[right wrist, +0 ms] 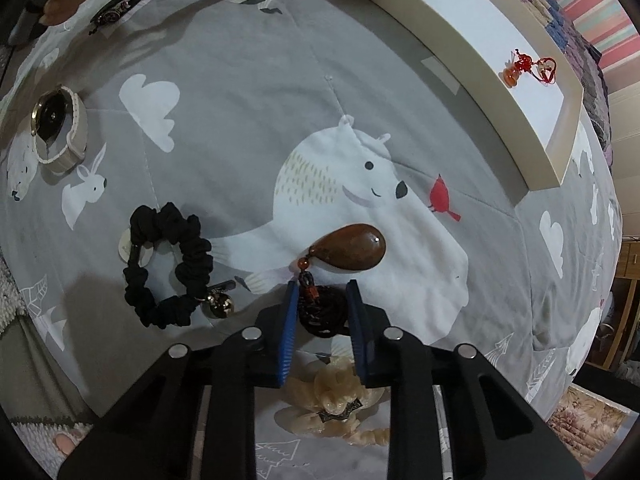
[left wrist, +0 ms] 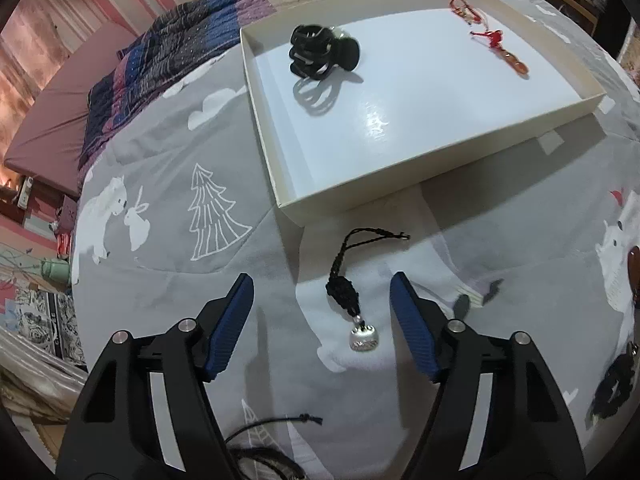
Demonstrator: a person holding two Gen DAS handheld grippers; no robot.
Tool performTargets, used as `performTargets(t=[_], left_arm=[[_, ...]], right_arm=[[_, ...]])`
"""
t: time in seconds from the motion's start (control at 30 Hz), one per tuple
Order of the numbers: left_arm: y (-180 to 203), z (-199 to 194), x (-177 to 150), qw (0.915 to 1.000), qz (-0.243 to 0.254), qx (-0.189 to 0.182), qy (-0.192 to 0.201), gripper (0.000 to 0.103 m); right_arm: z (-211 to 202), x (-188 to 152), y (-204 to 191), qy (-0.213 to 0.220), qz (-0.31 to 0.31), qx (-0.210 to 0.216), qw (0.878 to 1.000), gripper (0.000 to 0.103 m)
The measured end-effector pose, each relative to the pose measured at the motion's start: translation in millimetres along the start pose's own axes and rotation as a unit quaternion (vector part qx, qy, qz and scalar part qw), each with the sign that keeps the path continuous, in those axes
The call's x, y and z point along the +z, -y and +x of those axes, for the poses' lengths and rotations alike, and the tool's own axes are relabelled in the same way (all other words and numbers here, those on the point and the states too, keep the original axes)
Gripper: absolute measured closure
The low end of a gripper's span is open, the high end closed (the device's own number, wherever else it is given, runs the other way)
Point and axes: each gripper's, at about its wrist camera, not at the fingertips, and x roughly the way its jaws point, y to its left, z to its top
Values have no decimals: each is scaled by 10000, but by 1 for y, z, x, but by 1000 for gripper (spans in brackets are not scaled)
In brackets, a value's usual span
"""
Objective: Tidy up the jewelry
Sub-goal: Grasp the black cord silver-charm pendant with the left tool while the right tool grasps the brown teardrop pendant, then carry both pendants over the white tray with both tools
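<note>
The left gripper [left wrist: 322, 296] is seen released, its 2 blue ribbed fingers [left wrist: 234, 320] spread wide and holding nothing. Between them, lying on the grey animal-print quilt [left wrist: 160, 280], is a black braided cord pendant with a small silver charm [left wrist: 352, 300]; its cord loop trails ahead of the fingertips toward the shallow cream cardboard tray [left wrist: 460, 168]. This piece is judged light and limp: the cord is expected to sag and swing, while the metal charm is hard and probably slippery. The thick knotted section just above the charm is judged the best place to be pinched. Farther ahead, inside the tray, a black plastic claw hair clip [left wrist: 320, 52] and a red knotted cord charm with an amber bead [left wrist: 496, 44] are already laid.

The right gripper [right wrist: 322, 292] is seen clenched on the coiled dark beaded cord [right wrist: 320, 310] of a brown polished teardrop stone pendant [right wrist: 348, 246], whose stone projects just beyond the fingertips over the quilt. The stone is judged dense, smooth and chip-prone, so the hold on the soft cord bundle seems sensible, though the stone may dangle when lifted. To the left of this gripper lies a black fabric scrunchie with a gold bell [right wrist: 168, 272]; the tray lies ahead to the right.
</note>
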Motion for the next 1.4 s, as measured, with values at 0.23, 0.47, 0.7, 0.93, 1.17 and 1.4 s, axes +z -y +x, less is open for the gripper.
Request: performTargets(t=[0.23,0.47,0.7,0.93,1.17,1.4], left_arm=[[7,3,2,9995,53,-306,86,65],[31,-1,0,9995,271,-141,29,92],[33,-8,1,9998,153,-92,41,93],[32,-35,-3,9994,-4,-182,305,93],[37,-78,-7,9952,-396,-572,690,93],[34,-106,7,9893,-583,-854,1025,93]], right_arm=[[2,-8,0,37,-42,-53,10000,81],[-1,-12,-8,117,-44,-214,9997,83],[-8,-19,-11,207,65,-390,9990,84],[-28,-27,-3,412,332,-368,9979,84],[-63,-30,27,915,984,-349,9903,84],[-102,-24,56,1627,1419,-275,9760,84]])
